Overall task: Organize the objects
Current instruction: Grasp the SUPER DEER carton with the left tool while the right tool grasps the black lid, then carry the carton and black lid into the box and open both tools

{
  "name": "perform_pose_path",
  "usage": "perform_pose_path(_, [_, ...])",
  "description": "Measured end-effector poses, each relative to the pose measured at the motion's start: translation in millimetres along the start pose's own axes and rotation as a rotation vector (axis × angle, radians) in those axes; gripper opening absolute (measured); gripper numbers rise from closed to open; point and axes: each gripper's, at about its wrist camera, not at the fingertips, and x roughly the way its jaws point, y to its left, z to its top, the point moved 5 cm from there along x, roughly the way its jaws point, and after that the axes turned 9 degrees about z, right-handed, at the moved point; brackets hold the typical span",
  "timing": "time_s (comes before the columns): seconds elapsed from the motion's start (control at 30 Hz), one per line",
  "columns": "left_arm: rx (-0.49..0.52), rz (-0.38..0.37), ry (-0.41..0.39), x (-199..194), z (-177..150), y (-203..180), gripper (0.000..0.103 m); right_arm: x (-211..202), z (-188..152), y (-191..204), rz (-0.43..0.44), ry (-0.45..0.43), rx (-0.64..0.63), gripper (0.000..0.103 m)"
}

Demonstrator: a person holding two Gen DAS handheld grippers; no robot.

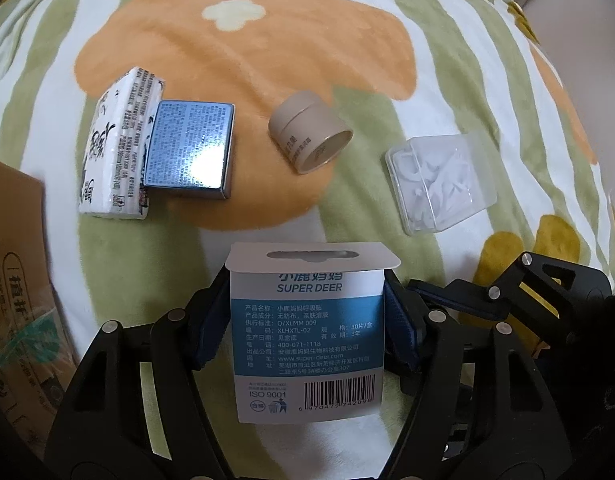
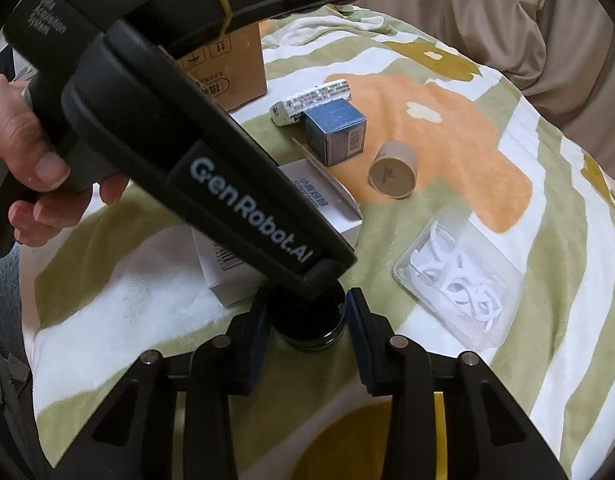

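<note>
- Our left gripper (image 1: 307, 320) clamps a white-and-blue SUPER DEER box (image 1: 307, 332) between its two blue pads, one pressed against each side; the hang tab points to 12 o'clock in the left wrist view.
- Our right gripper (image 2: 307, 320) has its fingers set narrowly around a dark round jar (image 2: 307, 320) on the blanket; the blue pads sit just beside the jar's sides, and we cannot tell whether they touch it.
- In the right wrist view our left hand (image 2: 35, 152) grips the left tool's handle at 9 o'clock, and that tool's black body crosses the frame down to the jar, hiding part of it.
- A green, white and orange flower-print blanket (image 1: 347, 32) lies under everything.
- At 10 o'clock from the held box, in the left wrist view, a tissue pack (image 1: 115, 148) lies with a shiny blue box (image 1: 189, 148) resting against and partly on it.
- A beige cylindrical jar (image 1: 309, 134) lies on its side at 12 o'clock from the held box, on the orange flower and apart from the blue box.
- A clear plastic case of white floss picks (image 1: 439, 184) sits at 2 o'clock, apart from the beige jar.
- A brown cardboard carton (image 1: 15, 280) stands at 9 o'clock, at the blanket's edge.
</note>
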Motion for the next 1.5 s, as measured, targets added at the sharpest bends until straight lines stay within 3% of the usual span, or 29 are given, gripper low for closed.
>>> perform_pose_path(0.63, [0.004,-0.01,-0.081,-43.8,-3.9,-4.6,0.064,-23.0,0.9,11.5,-0.024,-0.031,0.024,0.034])
perform_pose_path(1.0, [-0.006,-0.057,-0.154,-99.6,-16.3,-2.3,0.064,-64.0,2.7,24.3,-0.045,-0.08,0.109,0.034])
perform_pose_path(1.5, [-0.022,-0.08,-0.302,-202.5,-18.5,34.1,0.064,-128.4,66.7,51.0,-0.117,-0.149,0.137,0.034])
